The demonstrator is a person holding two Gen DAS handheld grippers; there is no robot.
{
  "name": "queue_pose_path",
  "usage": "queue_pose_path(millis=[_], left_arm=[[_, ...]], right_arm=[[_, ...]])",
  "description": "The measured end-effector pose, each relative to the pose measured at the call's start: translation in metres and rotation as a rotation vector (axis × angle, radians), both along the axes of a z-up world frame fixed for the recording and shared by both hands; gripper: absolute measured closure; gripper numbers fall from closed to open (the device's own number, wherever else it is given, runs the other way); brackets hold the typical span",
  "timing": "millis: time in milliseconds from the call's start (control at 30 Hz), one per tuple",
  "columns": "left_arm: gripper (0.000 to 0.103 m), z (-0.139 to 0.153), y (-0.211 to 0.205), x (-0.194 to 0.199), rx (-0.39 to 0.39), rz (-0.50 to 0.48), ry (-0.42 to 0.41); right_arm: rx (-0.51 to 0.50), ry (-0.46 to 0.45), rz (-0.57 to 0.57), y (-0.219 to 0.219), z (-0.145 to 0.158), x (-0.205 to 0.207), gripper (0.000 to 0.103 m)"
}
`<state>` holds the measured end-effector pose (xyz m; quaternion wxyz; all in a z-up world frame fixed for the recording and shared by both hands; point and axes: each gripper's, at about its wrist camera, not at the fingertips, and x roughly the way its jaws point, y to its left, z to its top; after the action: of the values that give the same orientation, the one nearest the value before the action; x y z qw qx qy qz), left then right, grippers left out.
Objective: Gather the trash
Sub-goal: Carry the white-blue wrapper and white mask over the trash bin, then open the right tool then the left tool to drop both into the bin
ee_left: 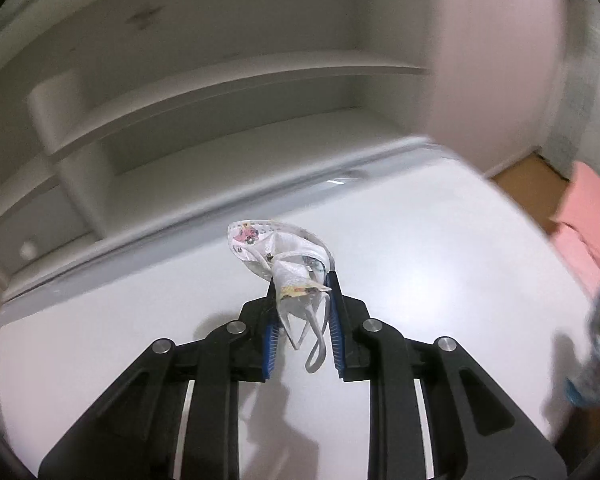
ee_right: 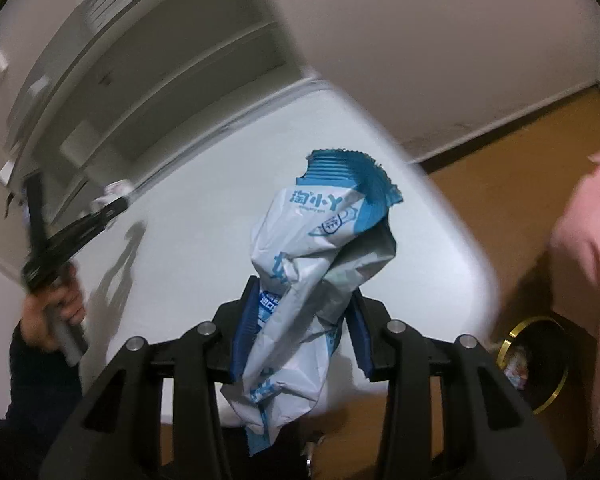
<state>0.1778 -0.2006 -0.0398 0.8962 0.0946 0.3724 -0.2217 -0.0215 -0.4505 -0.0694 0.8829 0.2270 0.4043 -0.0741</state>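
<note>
In the left wrist view my left gripper (ee_left: pixel 302 280) is shut on a crumpled white face mask (ee_left: pixel 278 254) with a cartoon print. The mask hangs above the white table (ee_left: pixel 140 340), and its ear loops dangle between the blue pads. At the right edge of that view the blue and white wrapper (ee_left: pixel 598 340) shows as a blur. In the right wrist view my right gripper (ee_right: pixel 306 288) is shut on the crumpled blue and white plastic wrapper (ee_right: pixel 320 264), held over the table's corner (ee_right: pixel 204 240). At the left of that view are the left gripper (ee_right: pixel 114 200) and the hand holding it.
White shelving (ee_left: pixel 220 100) stands behind the table. Past the table's right corner is a brown floor (ee_right: pixel 492 184). A dark bin with a gold rim (ee_right: pixel 540 364) sits low at the right, with something colourful inside. A pink cloth (ee_right: pixel 584 260) hangs at the far right.
</note>
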Motion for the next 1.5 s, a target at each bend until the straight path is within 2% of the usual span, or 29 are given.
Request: queue_pose_path(millis=[167,333,467,667,833,1000,1100,1300,1333,1433,1500], left_arm=[[0.082,0.008,-0.11,-0.084,-0.048,-0.252,-0.011],[0.082,0.0,-0.207,-0.172,-0.075,-0.505,-0.012],[0.082,-0.025,-0.271,-0.223,-0.083,-0.668,0.044],[0.082,-0.077,-0.34,-0.288,-0.057,-0.818,0.101],[0.082,-0.124,-0.391,-0.31,-0.026,-0.883,0.144],[0.082,-0.157,-0.439,-0.312,0.015,-0.893,0.188],[0.082,-0.169,-0.455,-0.312,0.042,-0.894,0.202],[0.082,-0.178,-0.448,-0.318,0.063,-0.88,0.223],[0.082,-0.179,-0.448,-0.318,0.066,-0.878,0.228],[0.082,-0.18,-0.447,-0.316,0.071,-0.871,0.238],[0.082,-0.182,-0.451,-0.314,0.073,-0.87,0.247]], right_arm=[[-0.036,0.013,-0.163,-0.066,-0.013,-0.071,0.062],[-0.067,0.058,-0.321,-0.123,-0.039,-0.138,0.062],[-0.085,0.111,-0.431,-0.158,-0.072,-0.186,0.062],[-0.093,0.216,-0.557,-0.207,-0.133,-0.241,0.062],[-0.071,0.279,-0.621,-0.244,-0.184,-0.274,0.062],[-0.029,0.305,-0.643,-0.265,-0.222,-0.29,0.062],[-0.017,0.3,-0.637,-0.273,-0.229,-0.292,0.061],[-0.021,0.296,-0.614,-0.279,-0.235,-0.286,0.061],[-0.023,0.292,-0.614,-0.278,-0.233,-0.284,0.058],[-0.043,0.273,-0.619,-0.278,-0.229,-0.281,0.038],[-0.055,0.258,-0.629,-0.279,-0.225,-0.281,0.036]])
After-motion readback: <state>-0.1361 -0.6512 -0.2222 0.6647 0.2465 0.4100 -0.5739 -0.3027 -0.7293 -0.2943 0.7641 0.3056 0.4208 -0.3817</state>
